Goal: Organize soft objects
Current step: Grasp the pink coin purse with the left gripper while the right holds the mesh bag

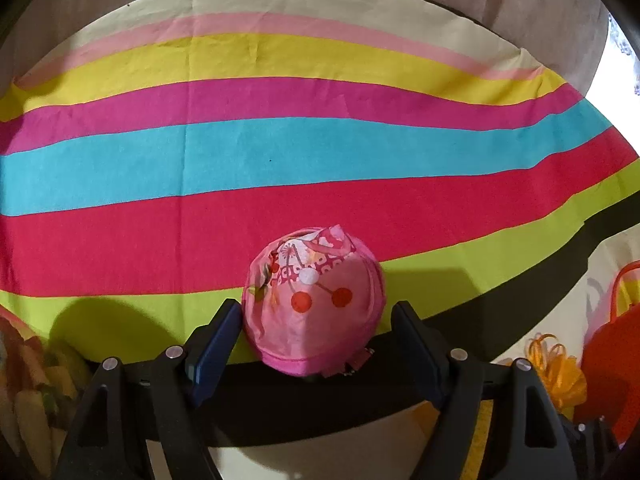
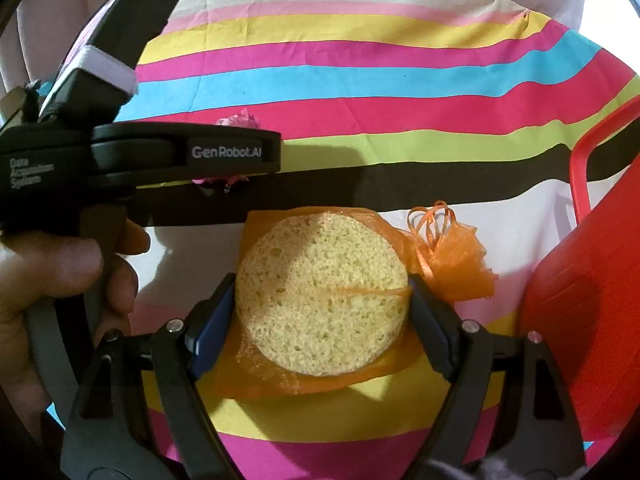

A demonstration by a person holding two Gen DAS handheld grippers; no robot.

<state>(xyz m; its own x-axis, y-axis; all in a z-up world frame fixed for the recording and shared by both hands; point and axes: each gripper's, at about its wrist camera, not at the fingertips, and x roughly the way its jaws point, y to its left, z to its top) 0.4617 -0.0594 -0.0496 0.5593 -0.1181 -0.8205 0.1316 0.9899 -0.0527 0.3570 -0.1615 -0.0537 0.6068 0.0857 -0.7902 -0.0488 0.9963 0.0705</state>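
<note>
Between the left gripper's (image 1: 316, 320) dark blue fingers (image 1: 218, 340) sits a round ball of pink fabric printed with red cherries (image 1: 314, 304), resting on the lime-green band of a brightly striped cloth (image 1: 280, 152) that covers the surface. The fingers stand spread to either side of the ball: the left one lies right against it, the right one shows a sliver of daylight, so nothing is squeezed. A person's hand (image 2: 60, 272) wraps the handle of that black tool, seen from the other camera.

Nearer the right edge, the right gripper (image 2: 322, 304) has its fingers (image 2: 212, 328) spread wide around a pale yellow, porous round sponge (image 2: 322, 292), which lies flat inside a sheer orange mesh pouch (image 2: 452, 264) tied off with curled orange ribbon. Both fingers touch the sponge's rim (whether they actually press it I cannot tell, as the edge looks undented).

Just right of the pouch stands a red plastic basket (image 2: 580, 280) with a thin handle. At the far left edge of the left camera's view sits a blurred heap of yellowish soft items (image 1: 28, 392), too indistinct to name.
</note>
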